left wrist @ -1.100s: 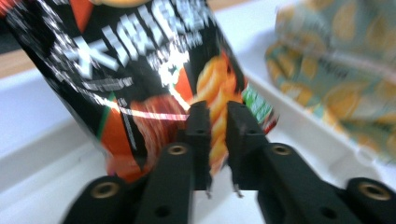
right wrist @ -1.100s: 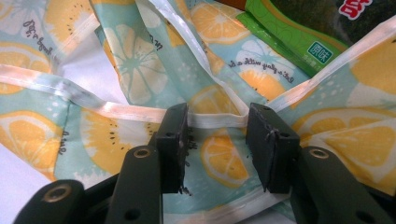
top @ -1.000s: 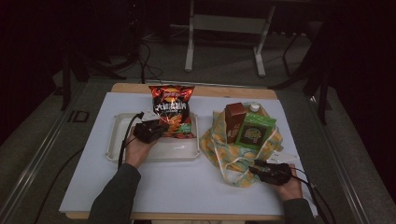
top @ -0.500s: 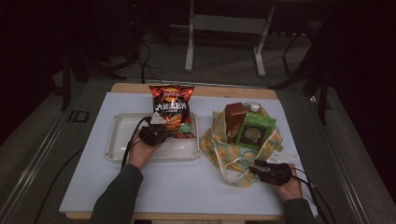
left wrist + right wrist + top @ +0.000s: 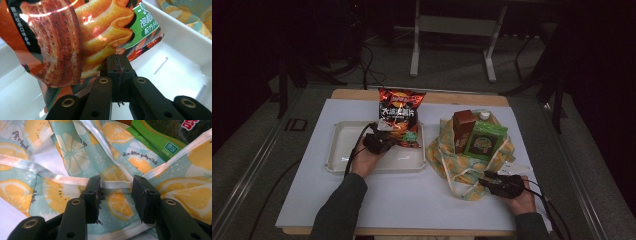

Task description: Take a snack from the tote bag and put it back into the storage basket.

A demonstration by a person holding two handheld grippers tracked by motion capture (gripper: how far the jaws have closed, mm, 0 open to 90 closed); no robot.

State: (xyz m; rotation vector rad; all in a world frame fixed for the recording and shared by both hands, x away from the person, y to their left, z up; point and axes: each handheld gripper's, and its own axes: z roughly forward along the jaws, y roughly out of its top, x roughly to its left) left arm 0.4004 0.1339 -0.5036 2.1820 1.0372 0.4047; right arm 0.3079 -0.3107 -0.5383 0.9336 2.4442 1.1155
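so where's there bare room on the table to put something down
The near edge of the table, between the two forearms, is bare, and so is the strip left of the white tray. The tray's left half is free too. It is crowded on the right, where the fruit-print bag holds cartons, and around the chip bag.
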